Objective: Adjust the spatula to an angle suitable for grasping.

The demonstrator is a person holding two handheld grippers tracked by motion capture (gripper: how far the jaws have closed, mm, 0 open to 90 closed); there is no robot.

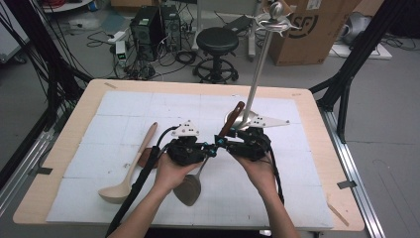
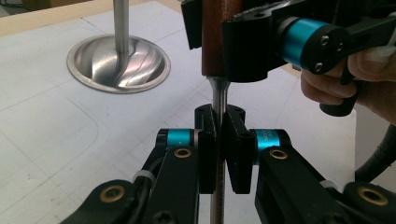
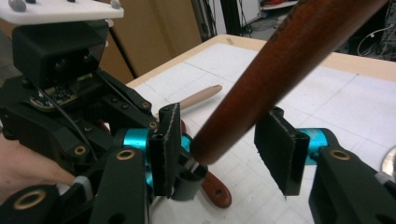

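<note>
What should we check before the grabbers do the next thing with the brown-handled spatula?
1. Left gripper shut on the spatula's thin metal shaft: ok.
2. Dark brown wooden handle sits between the pads of the right gripper: ok.
3. Right gripper's pads press on the handle: not ok, a gap shows beside one pad.
4. Shiny metal stand with round base stands upright, apart from both grippers: ok.
5. Pale wooden spoon lies on the table off to the left, out of the way: ok.
6. A free hook at the stand's top: cannot tell.
</note>
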